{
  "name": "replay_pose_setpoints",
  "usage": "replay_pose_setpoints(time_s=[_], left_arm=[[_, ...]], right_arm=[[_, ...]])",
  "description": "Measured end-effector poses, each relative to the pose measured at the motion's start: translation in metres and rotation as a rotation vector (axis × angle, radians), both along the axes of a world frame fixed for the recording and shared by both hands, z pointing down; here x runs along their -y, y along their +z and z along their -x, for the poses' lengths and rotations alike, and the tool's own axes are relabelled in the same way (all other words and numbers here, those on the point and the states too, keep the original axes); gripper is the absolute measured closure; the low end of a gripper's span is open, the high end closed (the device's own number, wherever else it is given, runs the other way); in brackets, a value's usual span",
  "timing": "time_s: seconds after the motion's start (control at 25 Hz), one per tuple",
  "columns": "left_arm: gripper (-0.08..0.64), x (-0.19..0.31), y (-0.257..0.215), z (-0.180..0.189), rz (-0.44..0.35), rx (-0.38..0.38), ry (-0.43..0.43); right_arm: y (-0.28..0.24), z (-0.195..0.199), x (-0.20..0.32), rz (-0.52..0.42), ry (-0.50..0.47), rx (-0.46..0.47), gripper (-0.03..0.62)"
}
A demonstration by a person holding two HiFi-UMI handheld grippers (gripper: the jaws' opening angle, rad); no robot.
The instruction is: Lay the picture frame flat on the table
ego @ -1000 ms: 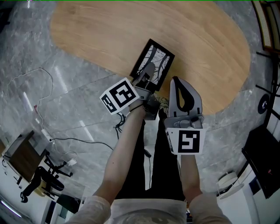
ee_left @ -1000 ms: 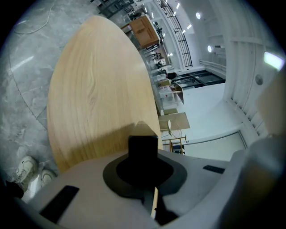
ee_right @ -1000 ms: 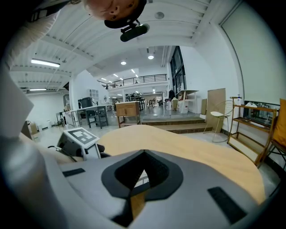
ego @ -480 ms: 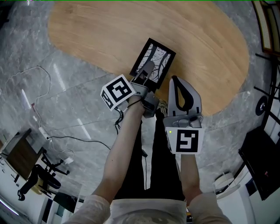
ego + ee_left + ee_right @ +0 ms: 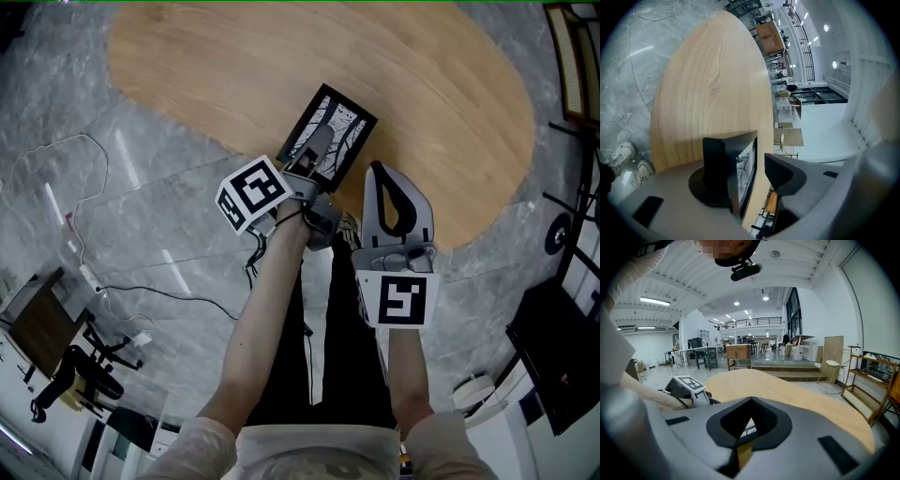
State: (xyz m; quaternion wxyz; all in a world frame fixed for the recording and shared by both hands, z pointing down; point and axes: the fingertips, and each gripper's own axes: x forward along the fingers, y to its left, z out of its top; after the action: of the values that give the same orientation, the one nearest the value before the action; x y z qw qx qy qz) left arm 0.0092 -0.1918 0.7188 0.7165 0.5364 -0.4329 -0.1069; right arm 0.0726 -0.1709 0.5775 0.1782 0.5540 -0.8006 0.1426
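The black picture frame [image 5: 330, 136] with a tree print lies about flat, picture up, on the oval wooden table [image 5: 422, 84], its near end at the table's front edge. My left gripper [image 5: 317, 155] reaches over that near end. In the left gripper view the frame [image 5: 740, 161] stands between the jaws of the left gripper [image 5: 749, 171], which have just been opening; the right-hand pad [image 5: 780, 173] is clear of the glass. My right gripper [image 5: 380, 178] hovers beside the frame's right side, shut and empty [image 5: 738, 446].
The table's front edge runs just under both grippers, with grey marble floor [image 5: 159, 206] below. Cables [image 5: 94, 272] trail over the floor at the left. A dark screen [image 5: 562, 347] stands at the right. The person's shoes [image 5: 623, 159] show beneath the table edge.
The left gripper's marker cube has rolled slightly. The frame stays in place on the table. The right gripper has not moved.
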Motion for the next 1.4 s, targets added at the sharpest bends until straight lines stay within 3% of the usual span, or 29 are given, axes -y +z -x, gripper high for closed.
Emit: replay_pose_setpoints(time_s=[0.64, 1.2, 1.4], left_arm=[[0.082, -0.003, -0.011, 0.023, 0.098, 0.120, -0.093], [0.006, -0.022, -0.008, 0.036, 0.159, 0.209, -0.105], [0.006, -0.035, -0.004, 0.040, 0.179, 0.208, -0.108]], right_arm=[[-0.012, 0.014, 0.000, -0.016, -0.040, -0.021, 0.586], [-0.015, 0.014, 0.005, -0.027, -0.068, -0.028, 0.586], [-0.014, 0.019, 0.003, -0.028, -0.077, -0.028, 0.586]])
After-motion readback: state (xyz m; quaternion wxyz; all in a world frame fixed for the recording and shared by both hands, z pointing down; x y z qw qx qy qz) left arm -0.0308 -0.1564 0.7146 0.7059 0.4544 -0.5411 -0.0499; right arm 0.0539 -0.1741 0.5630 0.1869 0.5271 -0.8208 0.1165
